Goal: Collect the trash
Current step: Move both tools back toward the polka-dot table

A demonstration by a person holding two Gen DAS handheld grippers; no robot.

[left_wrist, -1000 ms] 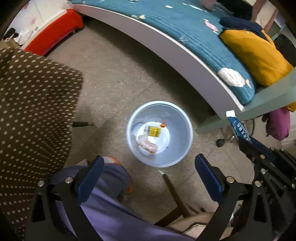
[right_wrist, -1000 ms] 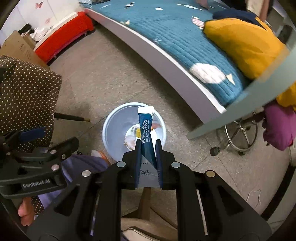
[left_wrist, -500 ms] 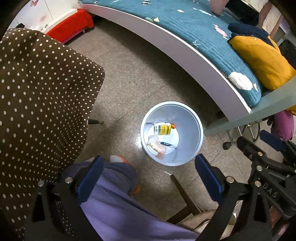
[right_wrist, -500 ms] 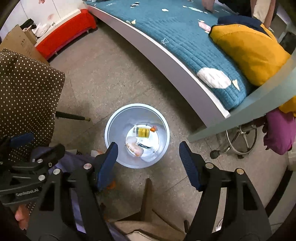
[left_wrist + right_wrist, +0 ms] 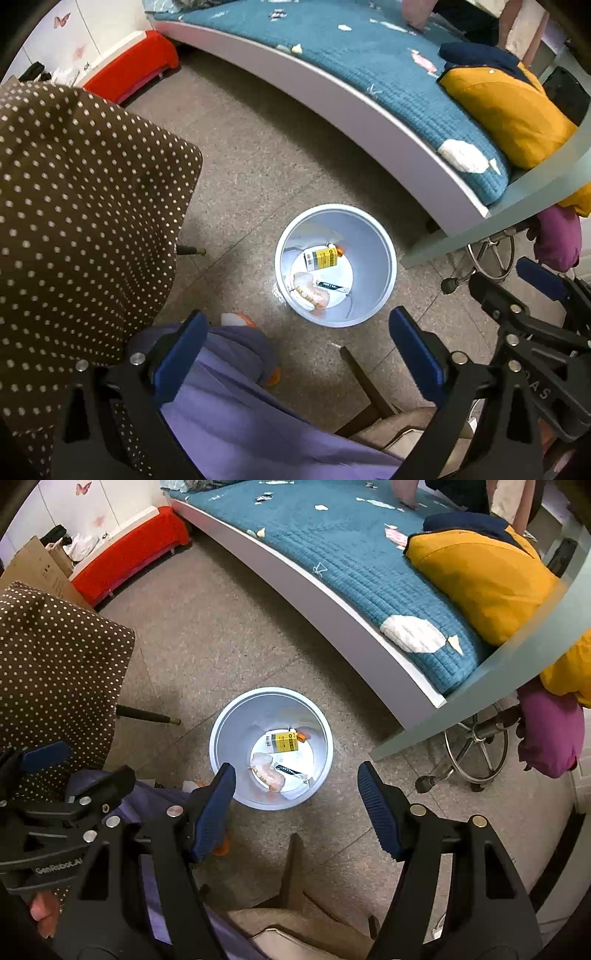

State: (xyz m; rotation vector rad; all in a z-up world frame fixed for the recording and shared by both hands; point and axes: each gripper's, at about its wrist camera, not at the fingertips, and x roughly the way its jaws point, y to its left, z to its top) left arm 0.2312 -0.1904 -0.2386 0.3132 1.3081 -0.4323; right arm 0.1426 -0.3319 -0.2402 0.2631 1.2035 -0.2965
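The right gripper [image 5: 295, 799] fingers have just opened, empty, above the bin [image 5: 221, 734] where the blue packet [image 5: 291, 771] lies; left gripper [image 5: 295, 354] open too; next, fetch scraps from the bed [image 5: 332, 535] at twelve o'clock

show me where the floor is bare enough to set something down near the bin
Bare floor lies between the round white bin, the white bed frame and the brown polka-dot cloth. Crowded right of the bin: a chrome stool base.
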